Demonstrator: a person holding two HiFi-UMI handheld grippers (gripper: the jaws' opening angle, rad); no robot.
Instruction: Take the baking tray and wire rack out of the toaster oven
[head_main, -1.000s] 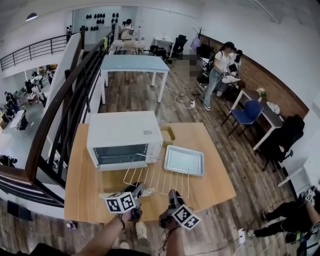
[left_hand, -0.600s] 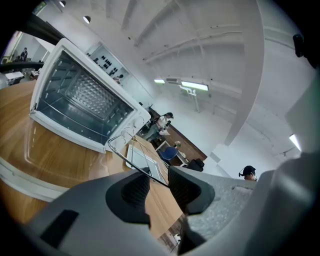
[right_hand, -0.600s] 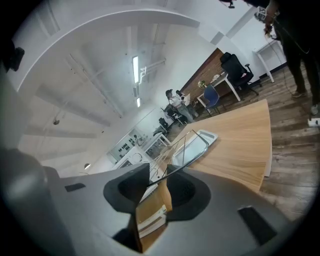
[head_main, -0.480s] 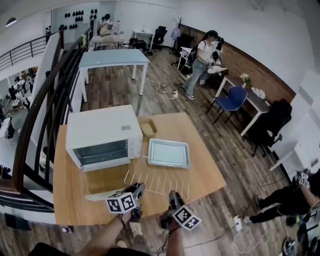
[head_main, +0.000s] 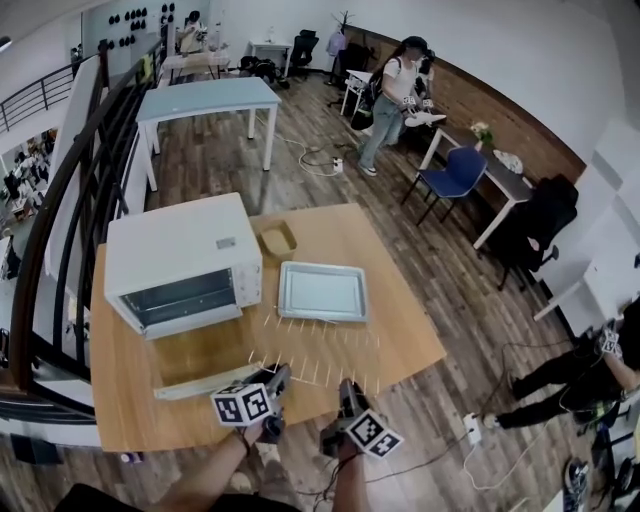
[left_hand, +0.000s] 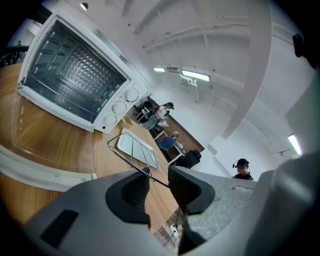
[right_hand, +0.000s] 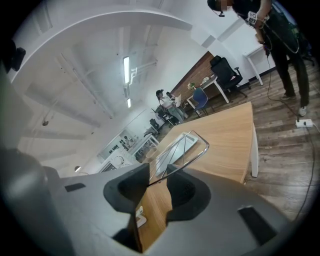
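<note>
Table (head_main: 400, 320): pale wood, with a dark railing along its left side.
Oven (head_main: 180, 255): white, on the table's left half, with its front facing the person.
Door (head_main: 200, 385): dropped open and lying flat, reaching towards the table's front edge.
Left gripper (head_main: 278, 378): jaws pinched on the rack's near rim wire, left of its middle.
Dish (head_main: 277, 240): small, wooden, just beside the oven's right rear corner.
Rack (head_main: 315, 350): outside the oven and right of the open door. Both grippers hold it by its near edge. It reaches out over the table, and its far edge is close to the tray. I cannot tell whether it rests on the wood.
Tray (head_main: 322, 291): outside the oven, flat on the table just right of it, beyond the rack.
Right gripper (head_main: 347, 388): jaws clamped on the same near rim wire, right of its middle.
Chair (head_main: 455, 172): blue, on the floor well beyond the table, at a desk by the brick wall.
Person (head_main: 392, 100): standing just left of that desk.
</note>
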